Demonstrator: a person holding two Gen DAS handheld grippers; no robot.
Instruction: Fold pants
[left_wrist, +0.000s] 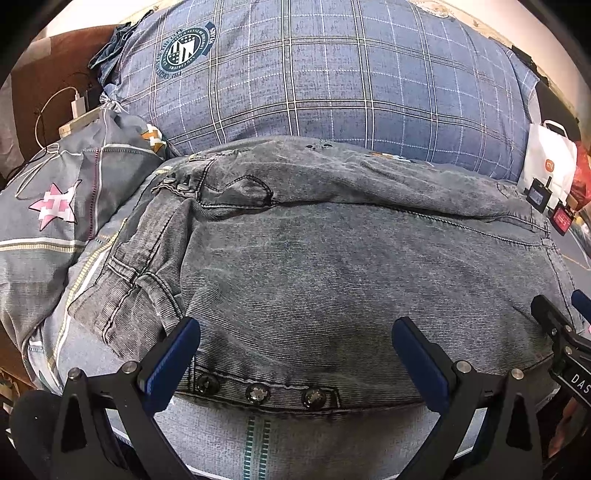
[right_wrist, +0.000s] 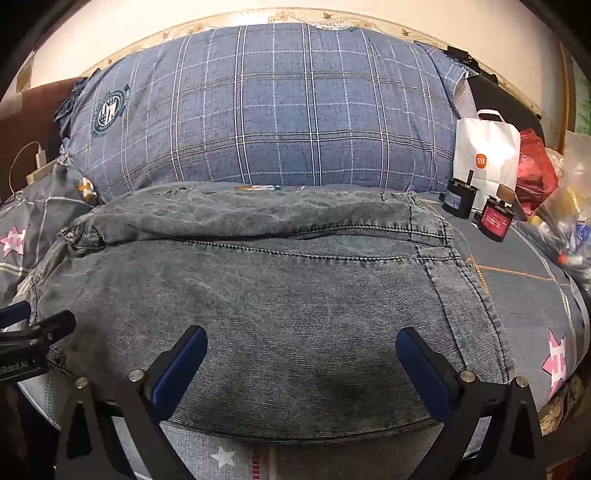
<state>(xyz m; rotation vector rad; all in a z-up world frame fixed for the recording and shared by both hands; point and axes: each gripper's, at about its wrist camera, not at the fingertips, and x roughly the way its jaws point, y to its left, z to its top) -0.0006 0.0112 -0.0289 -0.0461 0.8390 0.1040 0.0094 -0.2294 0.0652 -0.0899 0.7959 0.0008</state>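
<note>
Left gripper (left_wrist: 295, 354): jaws spread wide, blue pads (left_wrist: 173, 354) facing inward, nothing between them. Right gripper (right_wrist: 301, 363): same, wide apart, holding nothing. Side by side, close together, each one's tip visible at the edge of the other's view.

Blue plaid pillow (right_wrist: 266, 107) straight ahead of the jaws, crest badge (left_wrist: 183, 47) on its left end. Grey star-print bedsheet (left_wrist: 44, 221) under everything. Ahead-left of the jaws: white charger (left_wrist: 77, 107) with cable. Ahead-right of the jaws: white paper bag (right_wrist: 485, 155), red plastic bag (right_wrist: 535, 170) beside it, two small dark boxes (right_wrist: 458, 197) in front of the bag.
</note>
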